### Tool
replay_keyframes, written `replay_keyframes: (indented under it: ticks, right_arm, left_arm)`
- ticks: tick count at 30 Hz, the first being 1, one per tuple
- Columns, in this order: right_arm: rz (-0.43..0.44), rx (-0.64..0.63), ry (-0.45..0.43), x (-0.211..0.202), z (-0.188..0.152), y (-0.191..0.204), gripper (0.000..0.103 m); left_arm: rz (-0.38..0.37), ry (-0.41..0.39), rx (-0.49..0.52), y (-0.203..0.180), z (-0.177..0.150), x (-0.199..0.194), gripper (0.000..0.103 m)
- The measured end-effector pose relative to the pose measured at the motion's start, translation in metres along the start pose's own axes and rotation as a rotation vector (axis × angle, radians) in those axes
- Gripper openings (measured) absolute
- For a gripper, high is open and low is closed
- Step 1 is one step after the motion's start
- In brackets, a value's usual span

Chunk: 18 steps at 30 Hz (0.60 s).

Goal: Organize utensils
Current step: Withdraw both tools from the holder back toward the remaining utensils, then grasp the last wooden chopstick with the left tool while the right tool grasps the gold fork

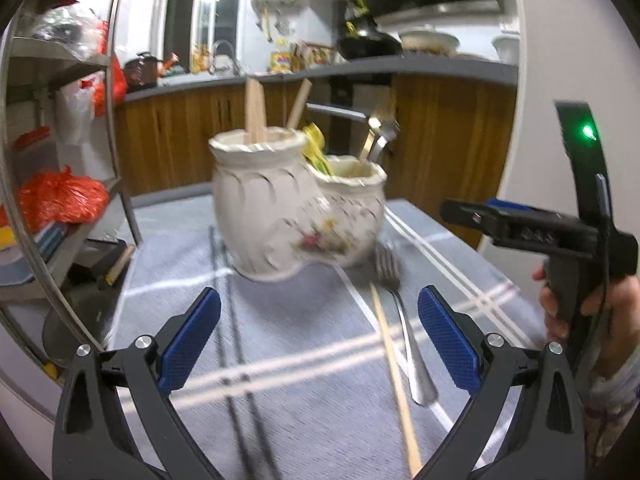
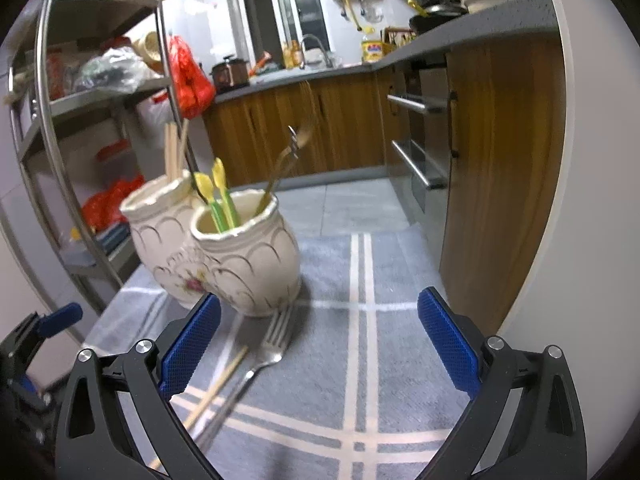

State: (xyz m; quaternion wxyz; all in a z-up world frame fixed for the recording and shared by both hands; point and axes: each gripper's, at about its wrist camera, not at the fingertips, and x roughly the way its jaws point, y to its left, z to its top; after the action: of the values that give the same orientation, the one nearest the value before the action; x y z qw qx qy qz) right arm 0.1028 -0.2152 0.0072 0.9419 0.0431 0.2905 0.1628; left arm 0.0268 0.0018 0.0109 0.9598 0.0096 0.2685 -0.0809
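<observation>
Right now both tools gape wide and grip nothing. Just ahead of the left gripper (image 1: 319,342), a wooden chopstick (image 1: 394,376) and a steel fork (image 1: 400,320) lie side by side on the grey striped cloth (image 1: 312,420), nearer its right-hand pad. Before the right gripper (image 2: 319,342) the same pair sits towards its left finger. Beyond them stands the twin-pot ceramic utensil holder (image 1: 296,208), chopsticks in one pot, yellow-green spoons (image 2: 218,196) in the other.

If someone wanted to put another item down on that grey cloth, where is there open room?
Open room lies right of the cream double ceramic jar, toward the wooden cabinet, on the grey striped cloth. In front of the jar it is crowded: a steel fork and a wooden chopstick lie there.
</observation>
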Motion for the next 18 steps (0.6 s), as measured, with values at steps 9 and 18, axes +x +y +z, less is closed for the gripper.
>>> replay_keyframes:
  ticks: [9, 18]
  right_arm:
    - [-0.005, 0.016, 0.031, 0.002, -0.006, -0.009, 0.098]
    - [-0.005, -0.002, 0.073, 0.012, -0.009, -0.008, 0.097]
  left_arm:
    - [-0.018, 0.193, 0.057, -0.019, -0.025, 0.014, 0.086]
    - [-0.091, 0.317, 0.122, -0.031, -0.046, 0.008, 0.056]
